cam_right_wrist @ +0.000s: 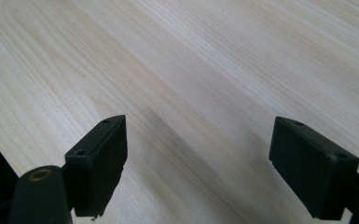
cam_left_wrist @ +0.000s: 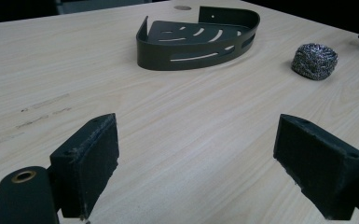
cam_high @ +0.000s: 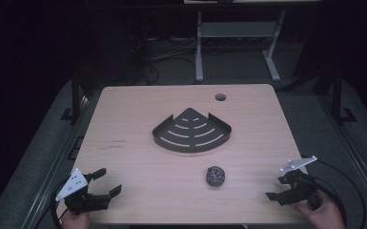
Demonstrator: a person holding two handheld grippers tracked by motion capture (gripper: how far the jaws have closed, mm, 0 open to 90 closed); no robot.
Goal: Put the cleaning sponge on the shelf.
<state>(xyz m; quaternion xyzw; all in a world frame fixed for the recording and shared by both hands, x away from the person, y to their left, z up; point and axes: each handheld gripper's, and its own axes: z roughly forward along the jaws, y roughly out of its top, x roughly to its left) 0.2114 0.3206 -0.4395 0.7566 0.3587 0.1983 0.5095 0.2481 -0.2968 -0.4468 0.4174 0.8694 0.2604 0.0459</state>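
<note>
Grippers rest at the near edge of the table [cam_high: 124, 114], one at each corner. The left gripper [cam_high: 104, 183] has its jaws spread wide with nothing between them; the left gripper view shows bare wood between the two pads [cam_left_wrist: 91, 158]. The right gripper [cam_high: 279, 187] is likewise wide open and empty, and its own view looks along the jaws at plain tabletop.

Farther in, right of centre and nearer the right gripper than the left, lies a steel wool scrubber [cam_high: 215, 175], well apart from both grippers. Beyond it, near the table's middle, sits a dark slotted corner shelf [cam_high: 191, 130], empty, with its curved rim facing the person.

By judgement, this is the starting position: nothing is grasped yet. The likely next move calls for the right gripper to travel inward to the scrubber, straddle it with open jaws, close, and carry it to the shelf.
</note>
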